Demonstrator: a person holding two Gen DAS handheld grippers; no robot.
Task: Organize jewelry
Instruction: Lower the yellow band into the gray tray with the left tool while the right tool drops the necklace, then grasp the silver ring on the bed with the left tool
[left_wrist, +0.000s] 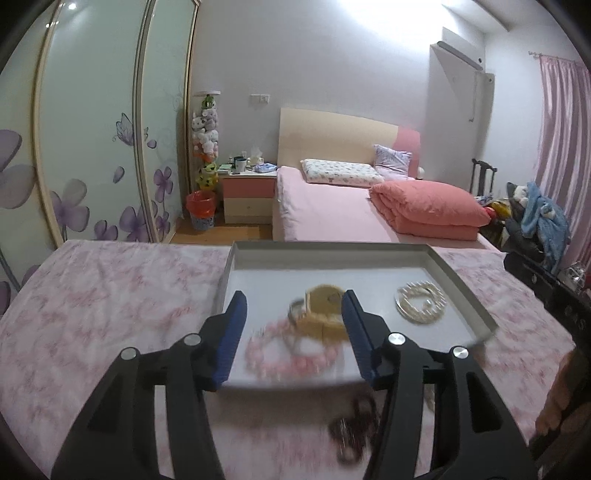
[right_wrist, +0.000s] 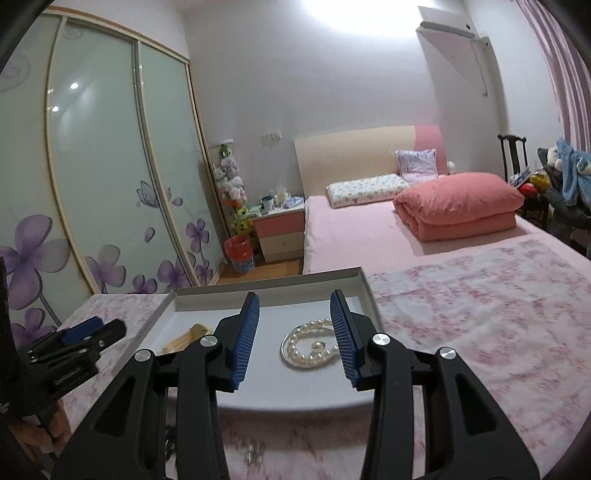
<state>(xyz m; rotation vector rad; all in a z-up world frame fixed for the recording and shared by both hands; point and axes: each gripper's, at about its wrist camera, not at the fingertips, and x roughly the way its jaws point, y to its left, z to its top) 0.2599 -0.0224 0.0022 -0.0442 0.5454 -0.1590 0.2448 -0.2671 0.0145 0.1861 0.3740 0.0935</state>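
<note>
A shallow grey tray (left_wrist: 236, 258) sits on the pink floral tablecloth. In it lie a pink bead bracelet (left_wrist: 288, 354), a gold watch (left_wrist: 325, 314) and a white pearl strand (left_wrist: 421, 302). A dark red bead bracelet (left_wrist: 351, 424) lies on the cloth in front of the tray. My left gripper (left_wrist: 293, 336) is open and empty above the pink bracelet and watch. My right gripper (right_wrist: 295, 332) is open and empty above the pearl strand (right_wrist: 310, 343) in the tray (right_wrist: 173, 299). The left gripper (right_wrist: 92, 332) shows at the left of the right wrist view.
The table's far edge lies just behind the tray. Beyond it are a bed (left_wrist: 332, 210), a nightstand (left_wrist: 249, 195), a red bin (left_wrist: 201, 210) and a sliding wardrobe (left_wrist: 92, 147). A dark dresser with clothes (left_wrist: 543, 236) stands at the right.
</note>
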